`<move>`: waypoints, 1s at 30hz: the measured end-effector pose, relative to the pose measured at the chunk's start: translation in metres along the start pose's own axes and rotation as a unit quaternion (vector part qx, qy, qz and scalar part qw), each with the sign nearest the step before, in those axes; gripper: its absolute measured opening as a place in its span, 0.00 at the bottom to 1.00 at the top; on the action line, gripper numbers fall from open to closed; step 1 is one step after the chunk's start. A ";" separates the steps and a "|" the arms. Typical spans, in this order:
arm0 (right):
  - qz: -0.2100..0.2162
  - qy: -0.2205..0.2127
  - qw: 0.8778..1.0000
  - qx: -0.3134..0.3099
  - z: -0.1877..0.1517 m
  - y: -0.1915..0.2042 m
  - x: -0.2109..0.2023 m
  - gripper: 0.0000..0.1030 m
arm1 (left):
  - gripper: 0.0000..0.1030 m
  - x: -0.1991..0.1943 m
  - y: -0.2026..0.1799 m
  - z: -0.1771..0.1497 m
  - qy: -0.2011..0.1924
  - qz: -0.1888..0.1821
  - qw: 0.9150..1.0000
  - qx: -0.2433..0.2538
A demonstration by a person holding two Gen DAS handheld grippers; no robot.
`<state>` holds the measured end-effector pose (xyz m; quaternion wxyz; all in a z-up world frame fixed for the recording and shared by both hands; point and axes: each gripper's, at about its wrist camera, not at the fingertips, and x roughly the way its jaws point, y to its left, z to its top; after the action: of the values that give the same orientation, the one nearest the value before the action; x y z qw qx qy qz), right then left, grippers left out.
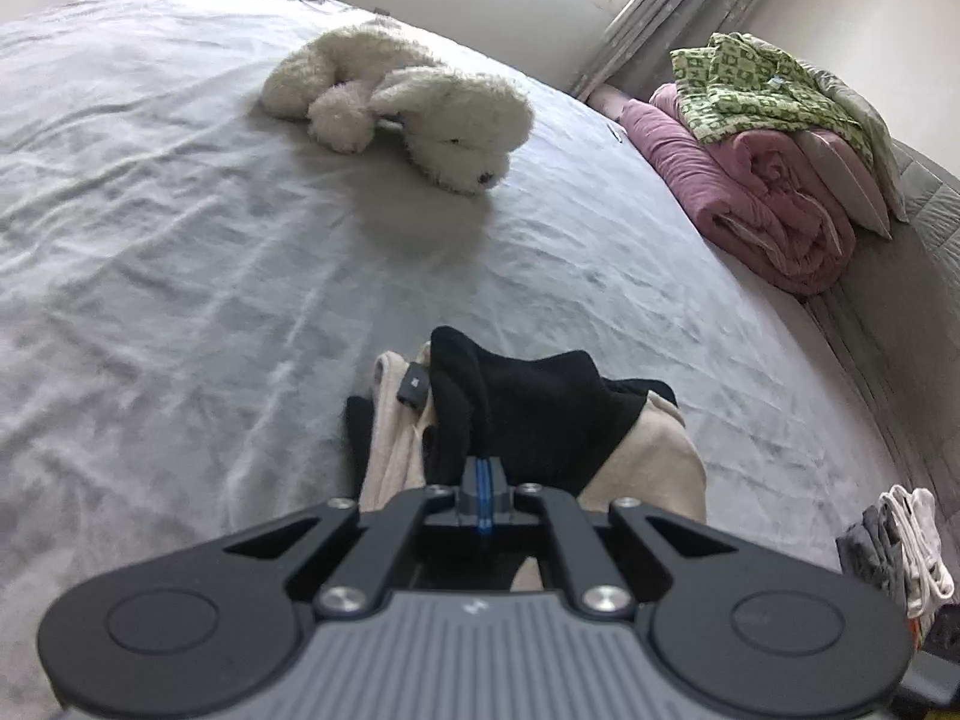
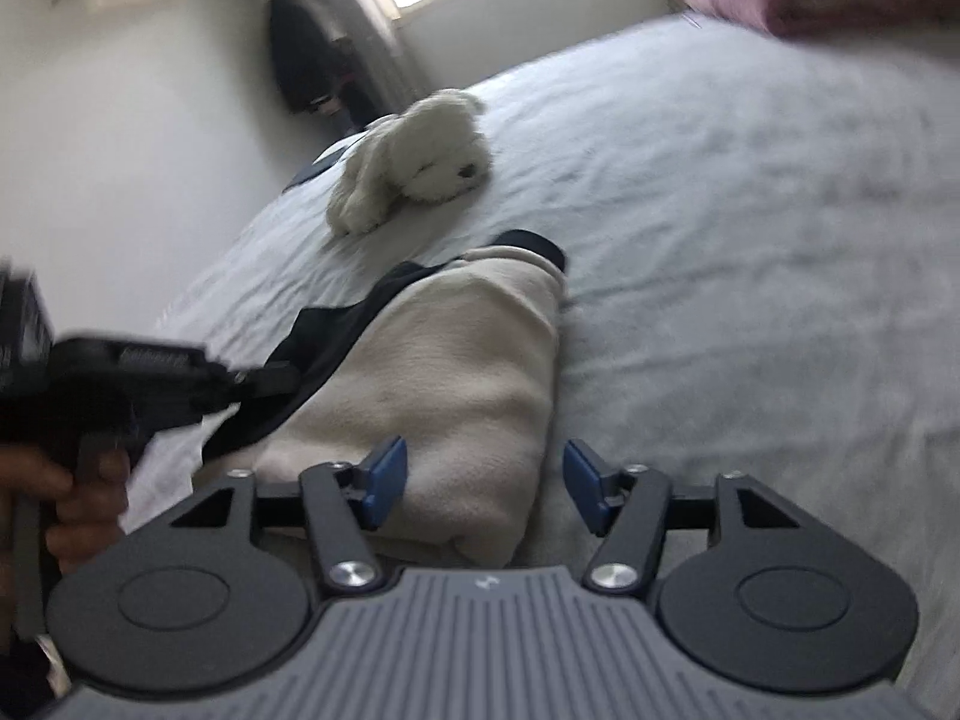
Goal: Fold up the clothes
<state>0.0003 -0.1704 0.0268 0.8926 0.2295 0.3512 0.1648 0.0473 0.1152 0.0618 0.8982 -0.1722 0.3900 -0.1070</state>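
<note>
A cream and black garment lies bunched on the grey bed sheet, close in front of me. My left gripper is shut on a black fold of it, and the fabric hangs over the blue pads. In the right wrist view the same garment stretches away as a cream roll with black edging. My right gripper is open, its blue pads on either side of the cream cloth's near end. The left gripper, held by a hand, pinches the black edge on the left.
A white plush dog lies further up the bed. Folded pink bedding with a green patterned garment on top sits at the right. A small pile of grey and white clothes lies at the bed's right edge. A window and curtains are behind.
</note>
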 end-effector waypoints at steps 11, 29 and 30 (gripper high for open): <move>0.068 0.022 0.986 0.148 -0.003 -0.025 0.009 0.63 | 0.04 -0.006 -0.005 0.000 -0.008 0.010 1.000 0.016; 0.037 0.020 0.996 0.073 -0.001 0.004 0.023 0.47 | 0.03 -0.001 0.002 -0.002 0.008 0.018 1.000 0.012; 0.032 0.016 0.997 0.064 -0.001 0.006 0.021 0.45 | 0.03 -0.002 0.001 -0.002 0.007 0.016 1.000 0.012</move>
<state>0.0138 -0.1553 0.0180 0.8646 0.2946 0.3676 0.1744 0.0446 0.1161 0.0613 0.8992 -0.1544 0.3974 -0.0986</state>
